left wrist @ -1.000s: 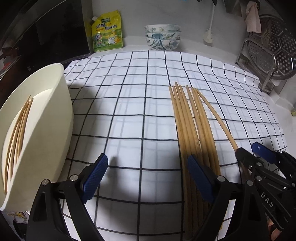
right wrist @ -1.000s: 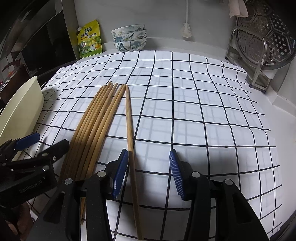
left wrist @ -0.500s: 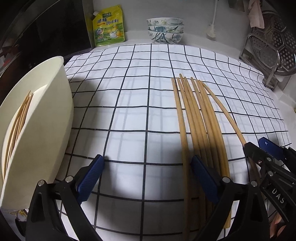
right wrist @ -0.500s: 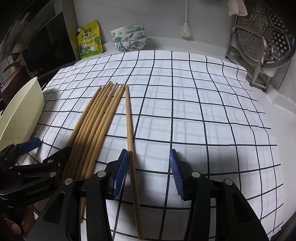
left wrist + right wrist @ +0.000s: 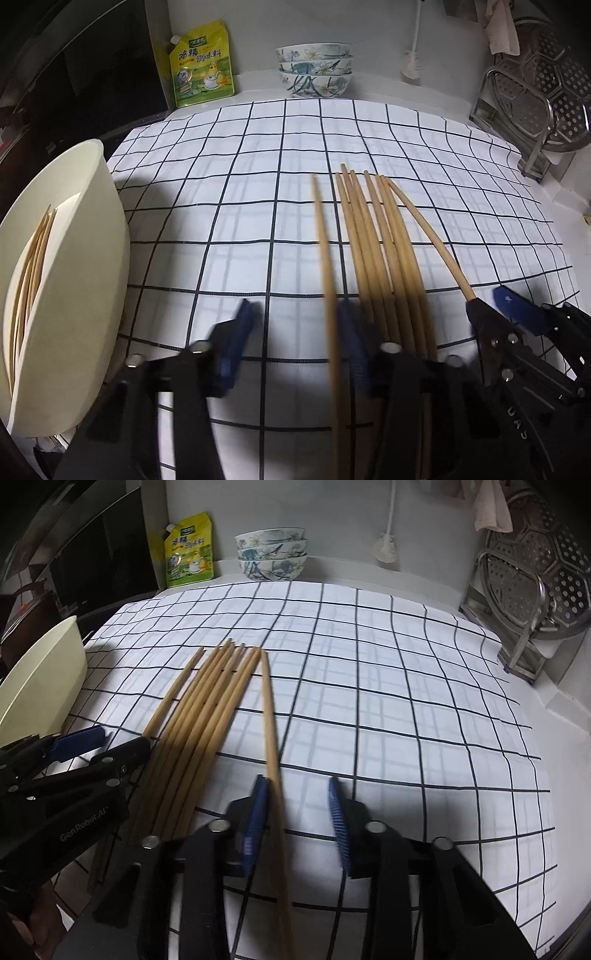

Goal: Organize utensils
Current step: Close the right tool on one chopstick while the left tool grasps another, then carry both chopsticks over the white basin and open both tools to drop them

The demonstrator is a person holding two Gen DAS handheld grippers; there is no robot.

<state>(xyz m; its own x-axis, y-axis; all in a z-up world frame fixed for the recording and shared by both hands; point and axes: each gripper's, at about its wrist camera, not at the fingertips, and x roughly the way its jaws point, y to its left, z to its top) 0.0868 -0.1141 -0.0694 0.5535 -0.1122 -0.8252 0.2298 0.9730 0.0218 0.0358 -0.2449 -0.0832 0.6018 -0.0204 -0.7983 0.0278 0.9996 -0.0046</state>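
One loose wooden chopstick (image 5: pixel 325 266) is bracketed by the left gripper (image 5: pixel 295 343), another (image 5: pixel 271 738) by the right gripper (image 5: pixel 297 819); both jaws stand apart. Closing is needed next, then transfer to the cream plastic holder (image 5: pixel 92 258).

A home kitchen: stacked bowls (image 5: pixel 314 70) stand against the wall, a seasoning pouch (image 5: pixel 202 68) just left of them, a steamer rack (image 5: pixel 546 99) (perforated steel) far to their right, chopsticks (image 5: pixel 384 251) in front on the checked cloth (image 5: pixel 258 155).

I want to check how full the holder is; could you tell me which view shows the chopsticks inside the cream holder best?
The left wrist view: the cream holder faces it, with the chopsticks inside visible. The right wrist view shows only its outer wall.
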